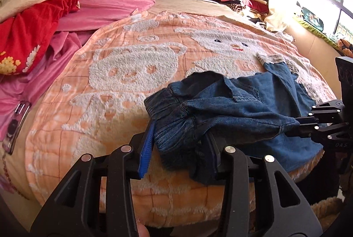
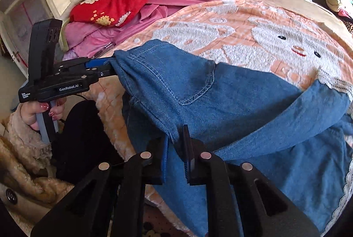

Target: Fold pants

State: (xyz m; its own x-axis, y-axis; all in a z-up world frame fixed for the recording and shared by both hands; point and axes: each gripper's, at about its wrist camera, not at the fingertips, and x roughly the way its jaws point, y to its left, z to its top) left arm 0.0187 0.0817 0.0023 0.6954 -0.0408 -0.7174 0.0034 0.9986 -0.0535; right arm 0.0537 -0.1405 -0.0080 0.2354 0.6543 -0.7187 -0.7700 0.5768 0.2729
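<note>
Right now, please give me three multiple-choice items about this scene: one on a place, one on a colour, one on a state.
1. Where does the phone lie?
A. on the pink bedding at the bed's edge
B. on the jeans
C. on the windowsill

2. What colour is the flowered cloth?
A. green
B. red
C. black

3. How do the jeans stand with the grippers?
A. lying free
B. held by one gripper only
C. gripped by both

Answers: 1 A, it rests on pink fabric, apart from the jeans. 2 B, red with yellow and white flowers. 3 C, the left gripper and the right gripper each pinch denim.
</note>
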